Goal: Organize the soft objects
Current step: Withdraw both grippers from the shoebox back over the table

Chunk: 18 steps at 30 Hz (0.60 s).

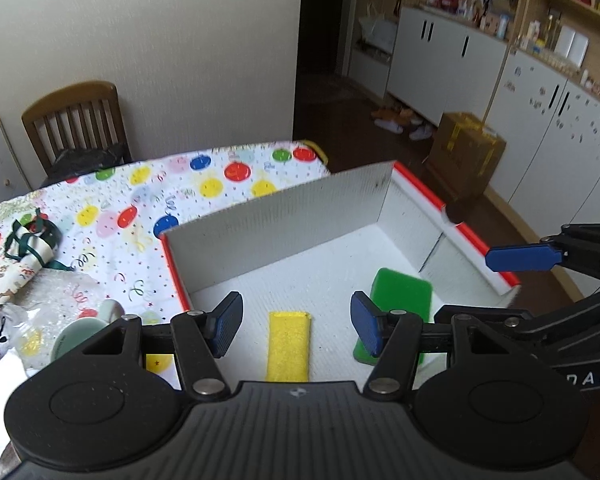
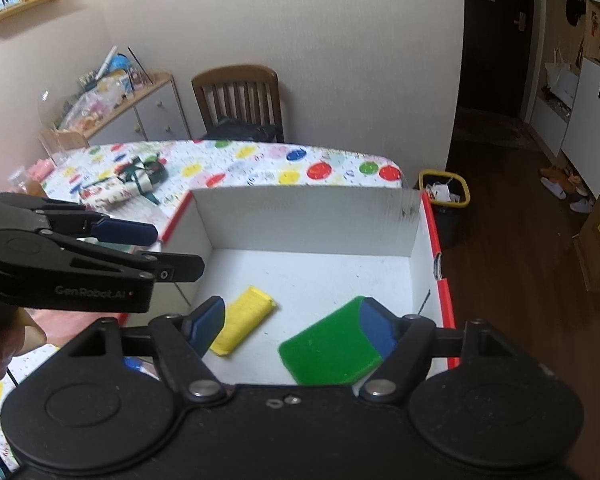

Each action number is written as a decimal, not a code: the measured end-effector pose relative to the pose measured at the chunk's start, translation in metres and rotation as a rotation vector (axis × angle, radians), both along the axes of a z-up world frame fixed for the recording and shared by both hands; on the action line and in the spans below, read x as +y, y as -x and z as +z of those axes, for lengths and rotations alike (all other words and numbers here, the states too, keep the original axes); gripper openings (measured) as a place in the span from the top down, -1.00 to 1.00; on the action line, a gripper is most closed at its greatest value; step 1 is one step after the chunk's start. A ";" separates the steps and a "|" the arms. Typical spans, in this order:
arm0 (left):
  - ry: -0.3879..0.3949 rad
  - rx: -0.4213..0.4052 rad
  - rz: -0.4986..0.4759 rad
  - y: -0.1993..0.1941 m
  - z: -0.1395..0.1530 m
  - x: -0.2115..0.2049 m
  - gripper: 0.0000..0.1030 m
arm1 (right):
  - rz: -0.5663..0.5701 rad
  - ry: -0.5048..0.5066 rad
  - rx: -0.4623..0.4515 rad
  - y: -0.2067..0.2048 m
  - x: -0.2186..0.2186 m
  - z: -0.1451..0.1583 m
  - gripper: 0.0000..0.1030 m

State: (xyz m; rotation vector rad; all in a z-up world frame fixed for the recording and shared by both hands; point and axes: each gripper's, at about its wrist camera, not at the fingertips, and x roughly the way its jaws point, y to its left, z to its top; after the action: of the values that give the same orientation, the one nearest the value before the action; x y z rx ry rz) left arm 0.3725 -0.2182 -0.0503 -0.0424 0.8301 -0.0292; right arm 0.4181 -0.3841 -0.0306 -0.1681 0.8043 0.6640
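Observation:
A white box with a red rim stands on the table. On its floor lie a yellow sponge and a green sponge, apart from each other. My left gripper hovers above the box with its jaws open and nothing between them; the yellow sponge lies below the gap. My right gripper is also open and empty above the box, its right finger overlapping the green sponge in view. Each gripper shows at the edge of the other's view: the right gripper, the left gripper.
The table wears a balloon-print cloth. A wrapped bundle with green ribbon, a pale green cup and clear plastic lie left of the box. A wooden chair stands behind, a bin and cardboard box on the floor.

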 end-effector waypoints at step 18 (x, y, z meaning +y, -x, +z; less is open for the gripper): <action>0.025 -0.193 0.083 0.105 0.054 0.054 -0.41 | 0.045 -0.107 -0.088 0.073 0.025 0.035 -0.76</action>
State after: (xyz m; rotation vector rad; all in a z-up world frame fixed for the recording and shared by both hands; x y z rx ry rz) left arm 0.2677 -0.1645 0.0033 -0.0962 0.6345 0.0344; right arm 0.3452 -0.3595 0.0047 -0.1179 0.6806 0.7357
